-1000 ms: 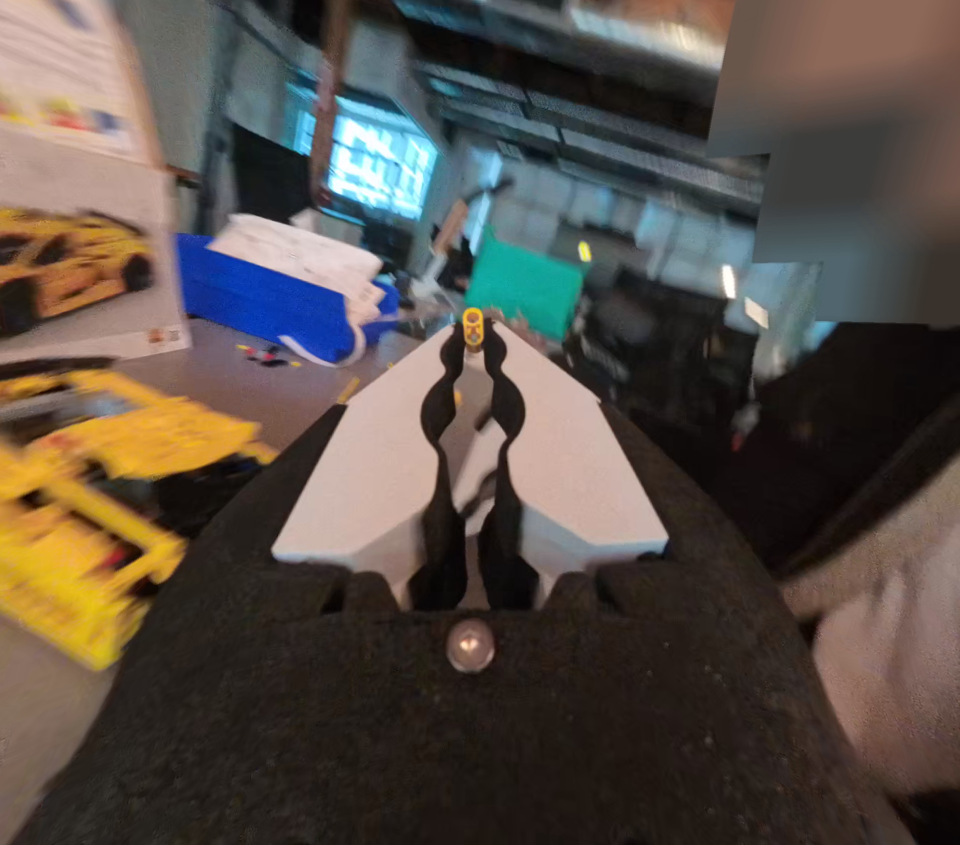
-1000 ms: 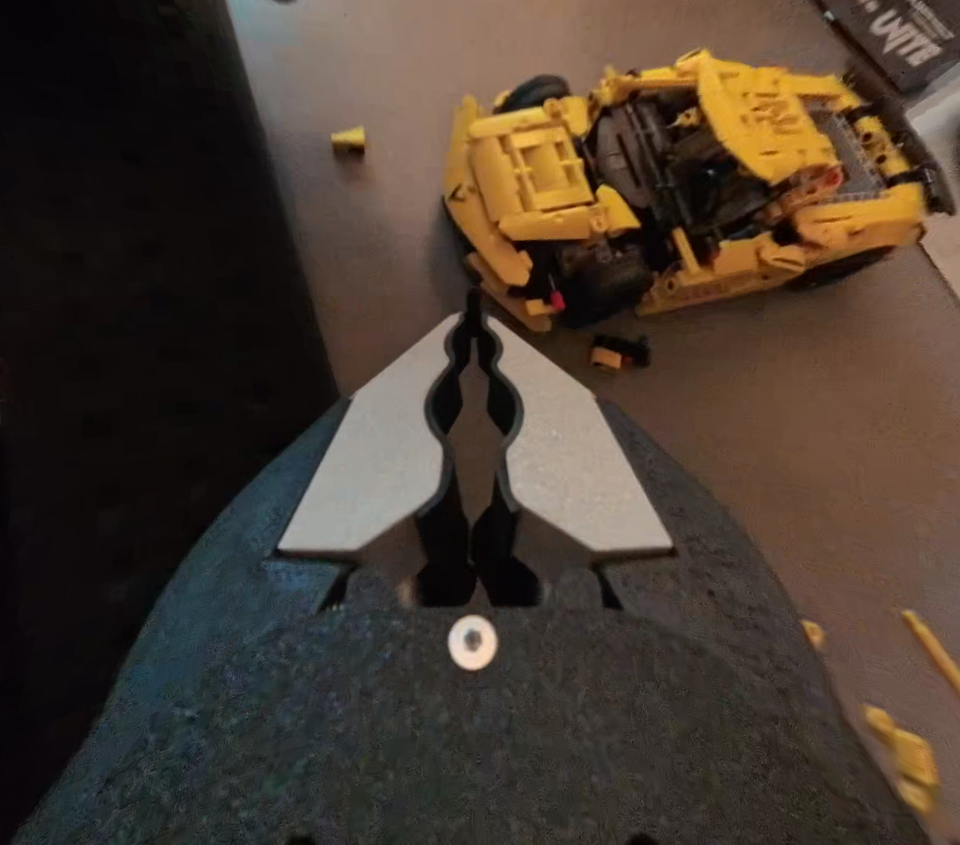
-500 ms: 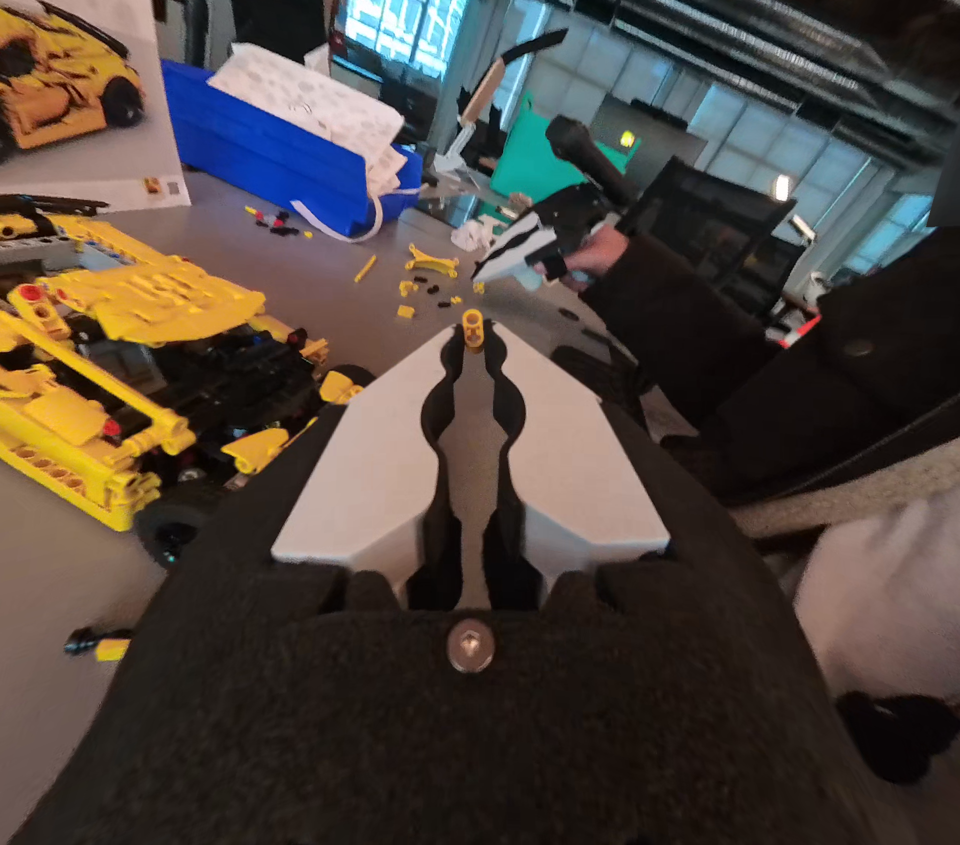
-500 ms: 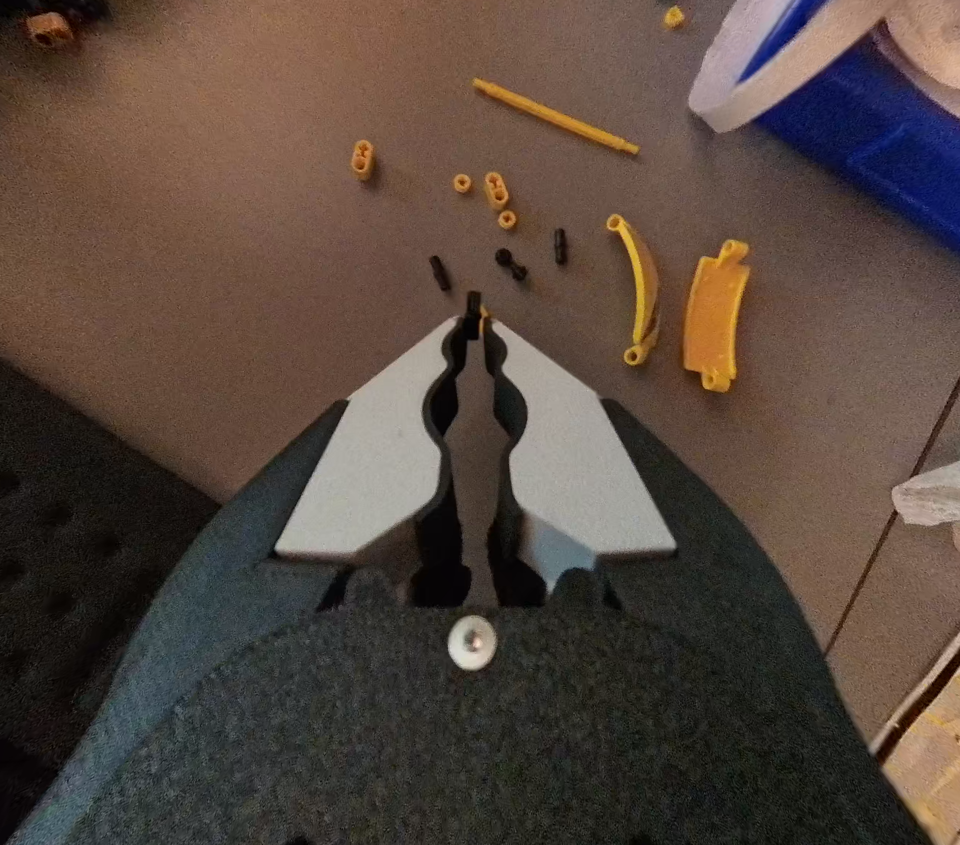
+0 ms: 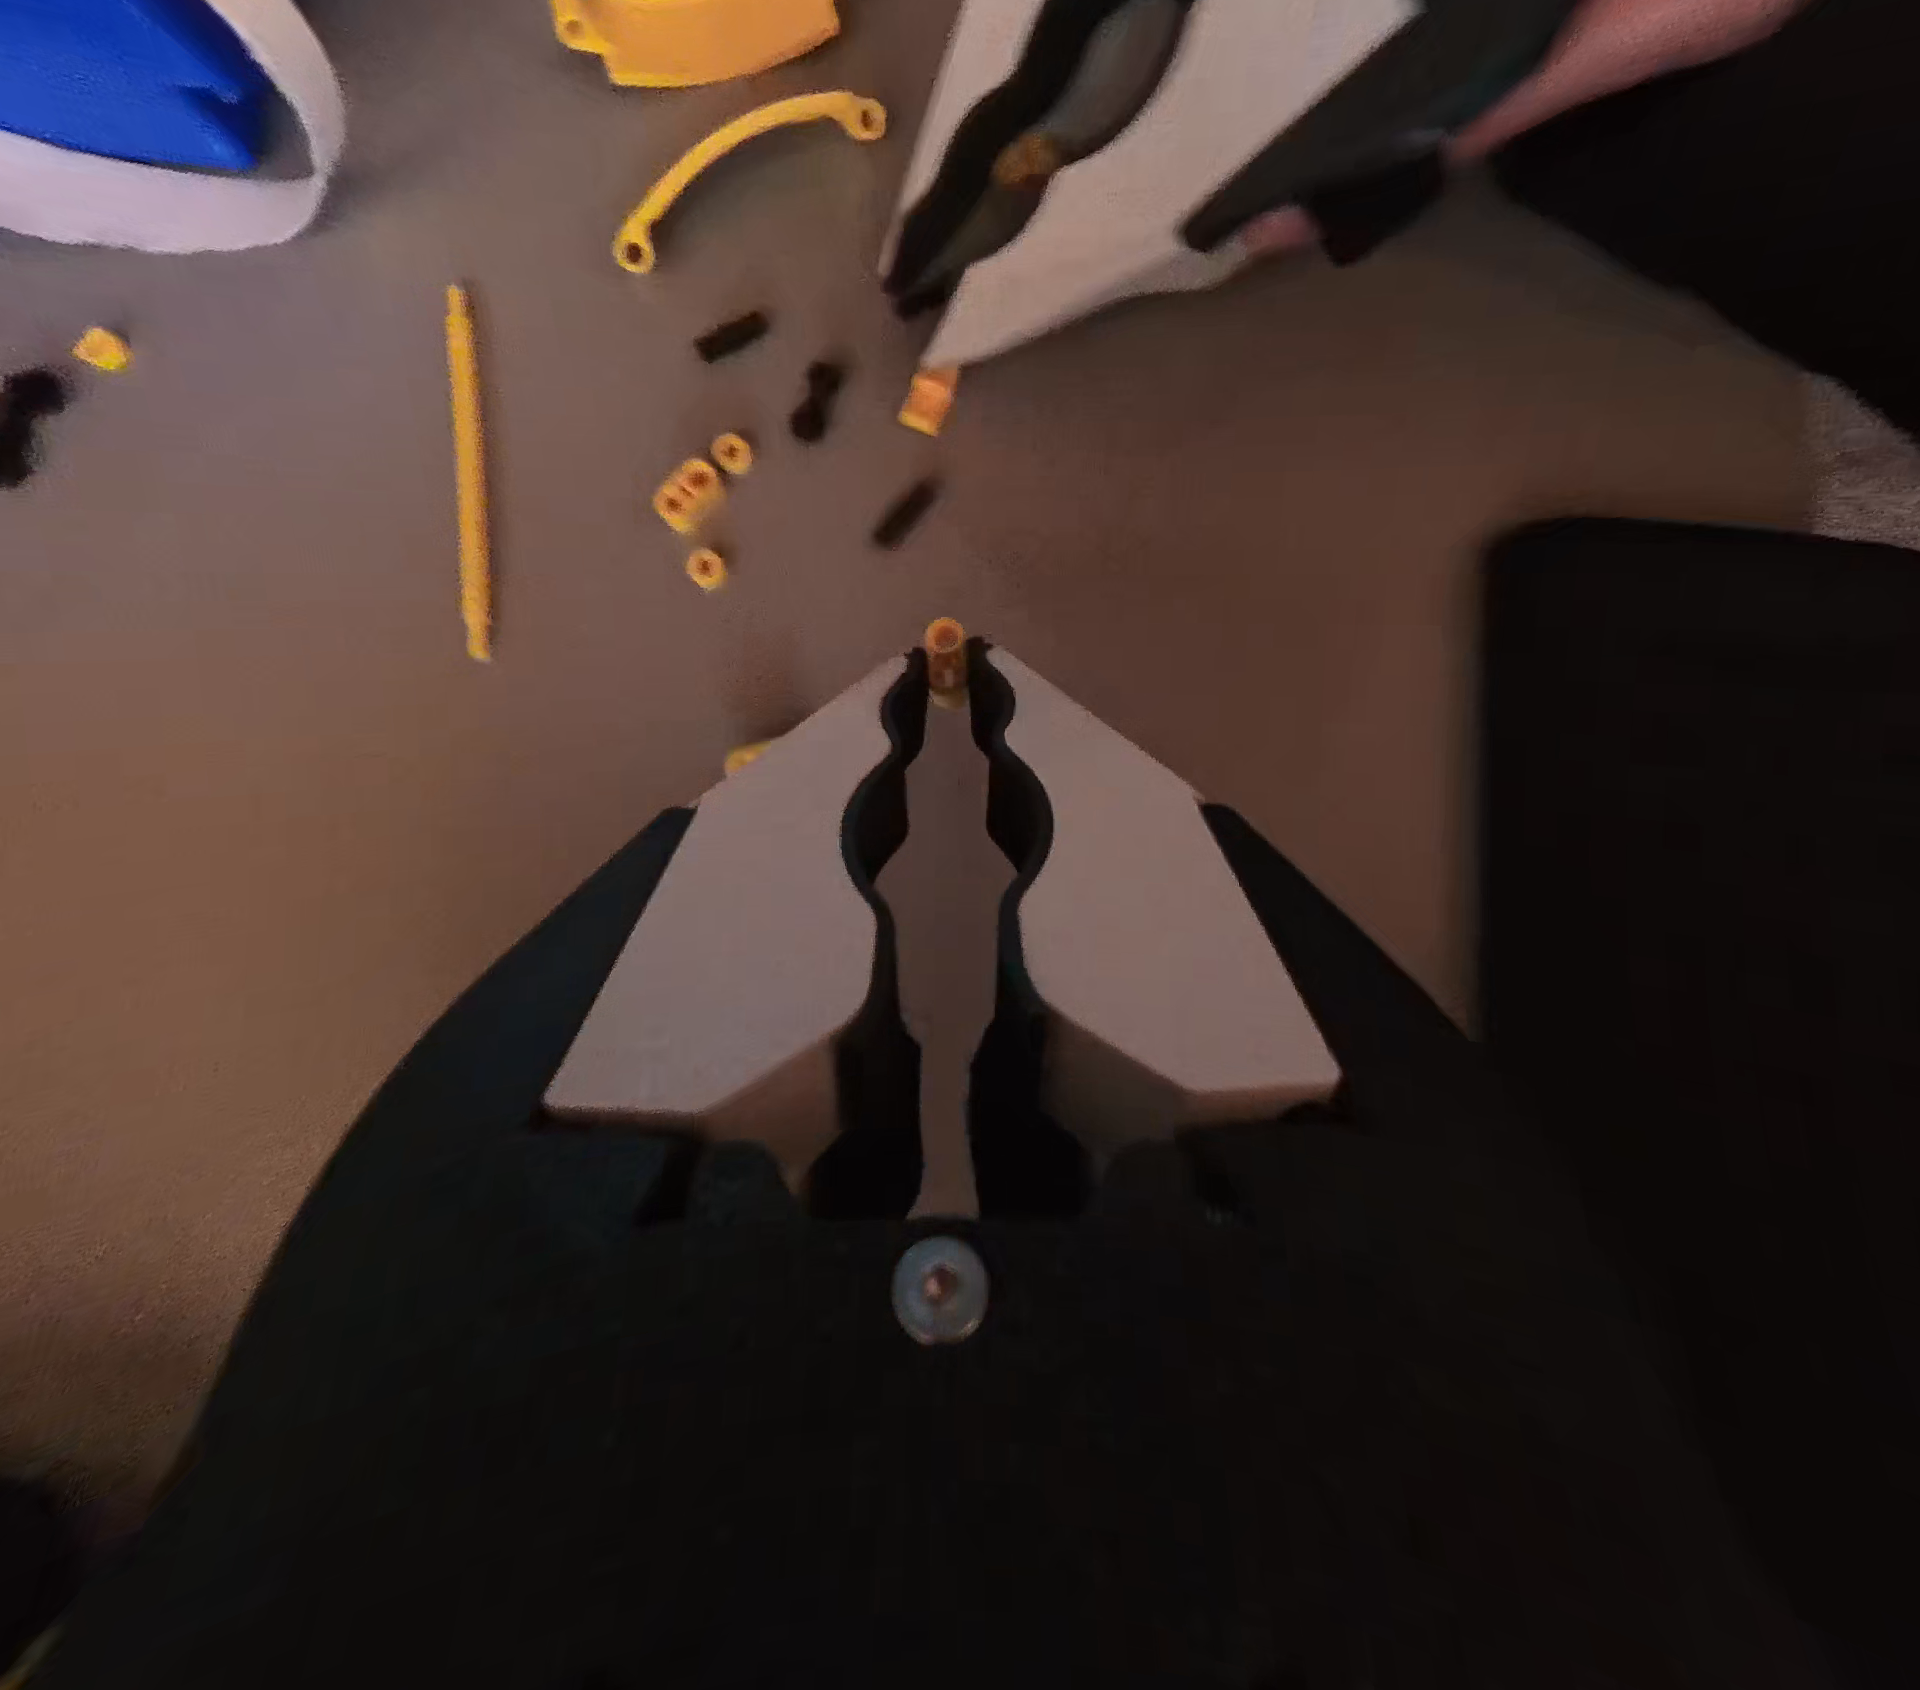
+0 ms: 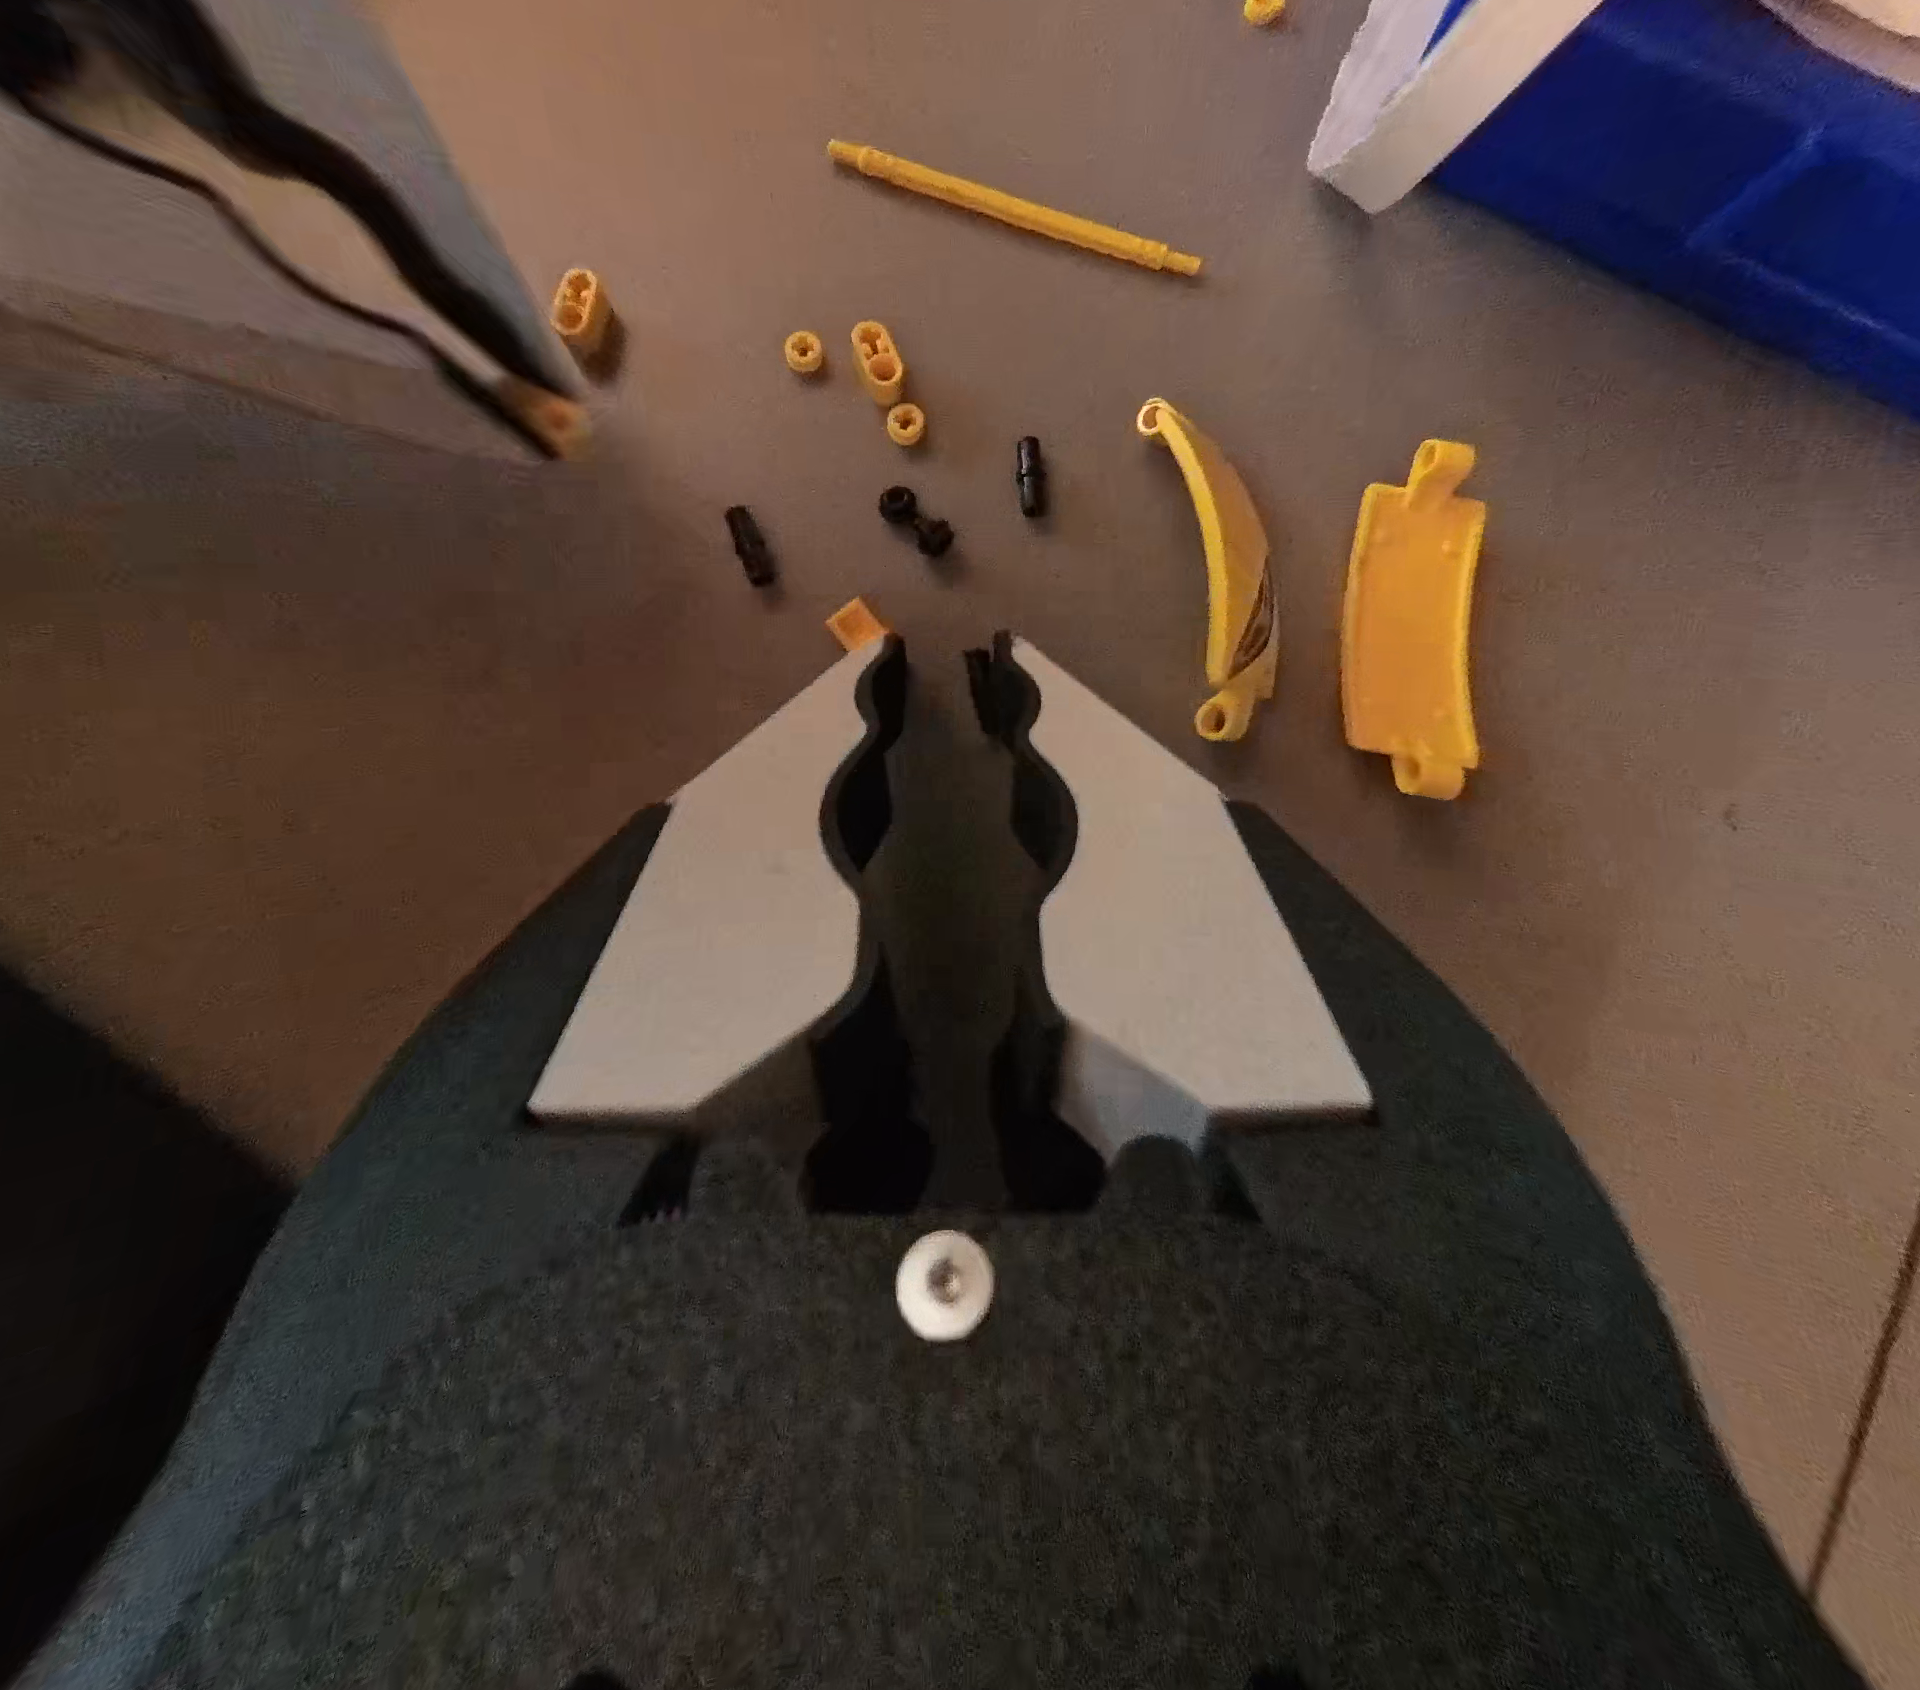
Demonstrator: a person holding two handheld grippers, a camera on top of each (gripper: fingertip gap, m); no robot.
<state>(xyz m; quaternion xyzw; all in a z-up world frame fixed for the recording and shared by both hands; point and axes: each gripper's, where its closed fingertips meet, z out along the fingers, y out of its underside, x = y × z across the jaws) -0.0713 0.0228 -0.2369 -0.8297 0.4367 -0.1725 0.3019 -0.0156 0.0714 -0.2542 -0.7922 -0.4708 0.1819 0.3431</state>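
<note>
Left gripper (image 5: 943,672) fingers pinch a small yellow connector (image 5: 944,646) above the desk (image 5: 260,809); right gripper (image 6: 948,669) fingers slightly apart, w/ a black pin (image 6: 982,684) at one tip.

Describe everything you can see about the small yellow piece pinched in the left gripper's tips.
The small yellow piece is a short, stubby connector that looks like glossy plastic, with a round hole showing in its far end. It sits clamped between the tips of the left gripper, whose jaws are closed on its sides, with its far end poking out past them. It is held above the brown table, touching nothing else. The right wrist view shows its holed end too.
</note>
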